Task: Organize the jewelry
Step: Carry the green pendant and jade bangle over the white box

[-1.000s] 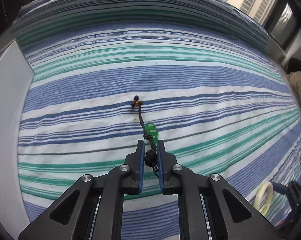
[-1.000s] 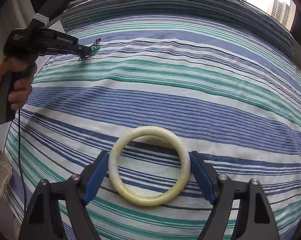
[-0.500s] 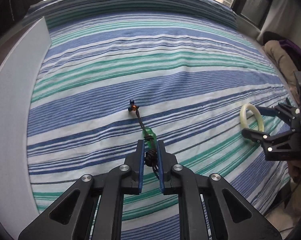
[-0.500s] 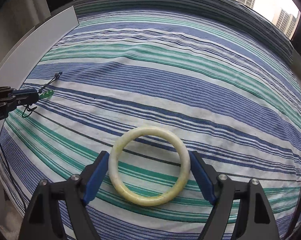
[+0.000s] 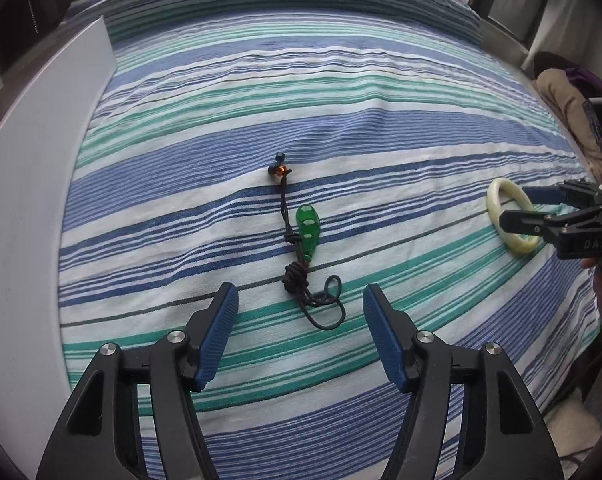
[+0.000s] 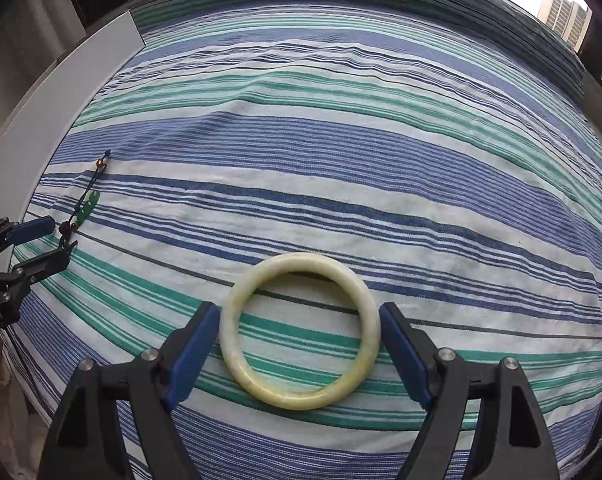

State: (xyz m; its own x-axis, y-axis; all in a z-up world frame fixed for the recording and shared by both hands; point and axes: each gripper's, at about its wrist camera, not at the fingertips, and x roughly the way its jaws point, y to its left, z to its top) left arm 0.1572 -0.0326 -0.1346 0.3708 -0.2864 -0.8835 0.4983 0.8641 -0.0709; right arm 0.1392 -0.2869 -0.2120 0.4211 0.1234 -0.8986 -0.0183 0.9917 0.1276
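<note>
A green pendant [image 5: 307,229] on a dark knotted cord [image 5: 316,300] with small beads at its far end lies flat on the striped cloth [image 5: 341,128]. My left gripper [image 5: 300,302] is open, its blue pads either side of the cord's near loop, apart from it. A pale jade bangle [image 6: 300,330] lies on the cloth between the pads of my right gripper [image 6: 299,322], which stands open with small gaps on both sides. The pendant also shows far left in the right wrist view [image 6: 88,208], the bangle far right in the left wrist view [image 5: 509,216].
A white board [image 5: 33,184] borders the cloth on the left. Bunched beige and purple fabric [image 5: 565,92] lies past the cloth's right edge. Windows with tower blocks outside run along the far side.
My left gripper has opened and let go of the cord, which now lies on the cloth. My right gripper has opened slightly around the bangle, now resting on the cloth.
</note>
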